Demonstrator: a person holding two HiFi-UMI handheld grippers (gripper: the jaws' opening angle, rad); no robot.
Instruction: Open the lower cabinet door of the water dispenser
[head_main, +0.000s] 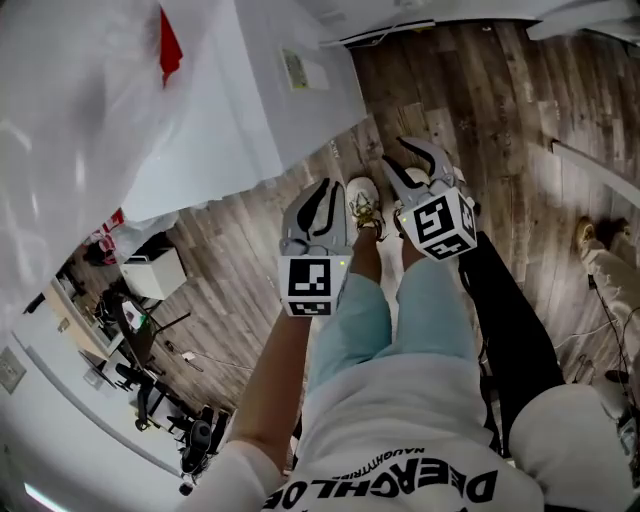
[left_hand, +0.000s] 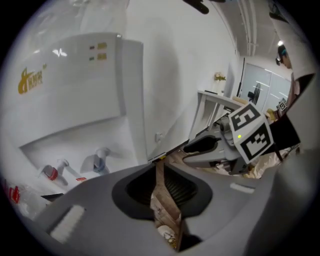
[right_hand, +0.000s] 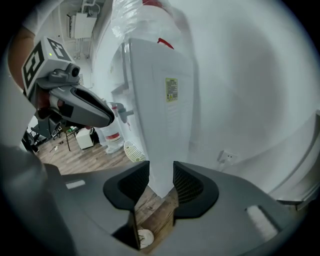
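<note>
Shirt (head_main: 400, 420); wood-plank floor (head_main: 500, 120); white dispenser (head_main: 250, 100)

Pointing the left gripper (head_main: 322, 192) forward and down, jaws met at the tips, nothing pinched. Holding the right gripper (head_main: 395, 152) just beside it, tilted likewise, jaws parted, gap empty. Reaching in behind each claw with a bare left forearm (head_main: 275, 390) and a black-sleeved right arm (head_main: 510, 330).

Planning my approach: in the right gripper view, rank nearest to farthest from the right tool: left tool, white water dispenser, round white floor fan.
1. Left tool, alongside, left.
2. White water dispenser, straight ahead.
3. Round white floor fan, behind it.
</note>
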